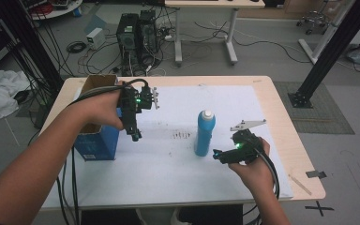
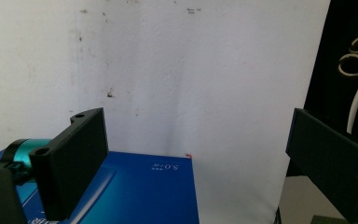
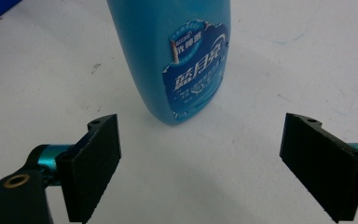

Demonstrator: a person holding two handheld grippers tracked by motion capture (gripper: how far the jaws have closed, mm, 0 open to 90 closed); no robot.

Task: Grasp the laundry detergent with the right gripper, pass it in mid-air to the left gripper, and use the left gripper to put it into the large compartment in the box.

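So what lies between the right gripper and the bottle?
Nothing: in the right gripper view, bare white sheet runs from the open right gripper to the upright bottle.

The right gripper view cuts off the blue bottle (image 3: pixel 177 56) above its label; the label's small print is unreadable.

Light wooden table (image 1: pixel 281 123), rectangular with rounded corners, its top mostly covered by a white sheet (image 1: pixel 168 154) that carries dark smudges near its middle. On the sheet: one blue bottle (image 1: pixel 205 133) with a white cap, standing upright near the centre; one open blue cardboard box (image 1: pixel 95 143) at the left edge. On the bare wood at the right front corner: a strip of dark tape (image 1: pixel 315 174) and a thin pale stick (image 1: pixel 300 184), near each other but apart.
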